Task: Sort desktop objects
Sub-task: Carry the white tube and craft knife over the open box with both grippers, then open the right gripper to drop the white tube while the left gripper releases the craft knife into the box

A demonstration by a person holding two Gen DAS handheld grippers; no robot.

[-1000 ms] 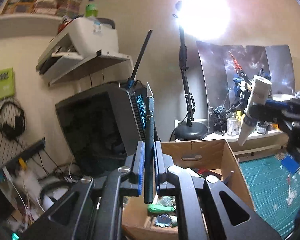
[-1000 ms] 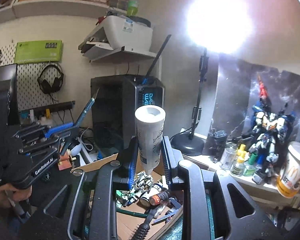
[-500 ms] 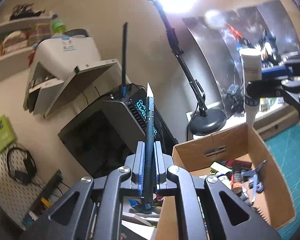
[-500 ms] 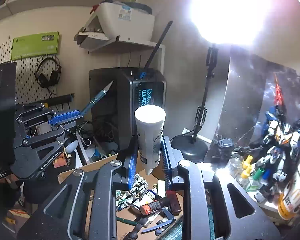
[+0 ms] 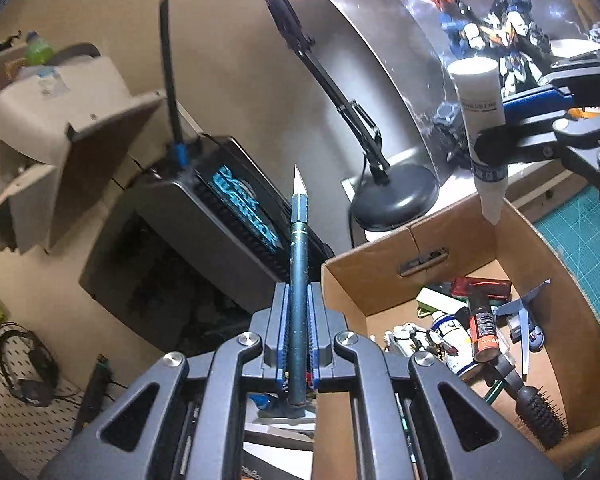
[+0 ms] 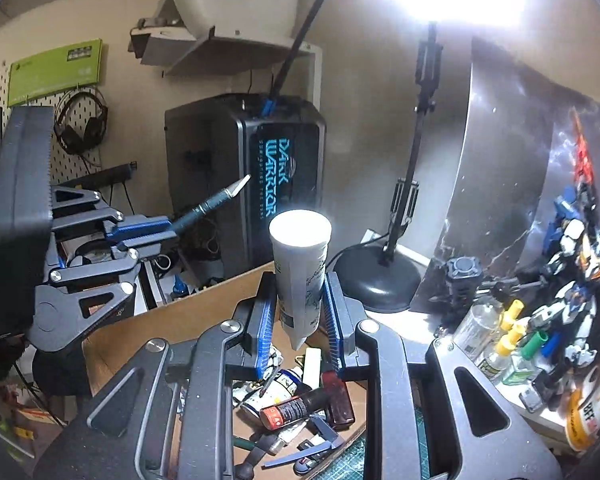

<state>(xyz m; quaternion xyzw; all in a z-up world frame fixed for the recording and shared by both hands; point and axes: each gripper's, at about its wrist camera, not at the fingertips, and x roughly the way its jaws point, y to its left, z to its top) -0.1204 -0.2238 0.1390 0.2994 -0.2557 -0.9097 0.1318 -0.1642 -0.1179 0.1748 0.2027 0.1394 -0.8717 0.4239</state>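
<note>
My left gripper (image 5: 299, 312) is shut on a dark teal craft knife (image 5: 299, 264), blade tip pointing up and away; it hangs just left of the cardboard box (image 5: 380, 252). In the right wrist view the same knife (image 6: 212, 204) sticks out of the left gripper (image 6: 172, 232) at the left. My right gripper (image 6: 298, 312) is shut on a white tube (image 6: 300, 268), flat cap up and pointed end down, above the box (image 6: 188, 316). The left wrist view shows that tube (image 5: 480, 120) over the box's far right corner.
The box holds several items: a red-labelled bottle (image 5: 483, 328), a white bottle (image 5: 454, 336), a round hairbrush (image 5: 540, 412). Behind it stand a black computer case (image 6: 260, 176) and a desk lamp base (image 6: 376, 280). A green cutting mat (image 5: 588, 248) lies at right; model figures (image 6: 576, 248) and small bottles crowd the shelf.
Both grippers have moved forward and slightly down over the box, still gripping the knife and the tube. The left gripper has rolled, so the room now looks tilted in its view.
</note>
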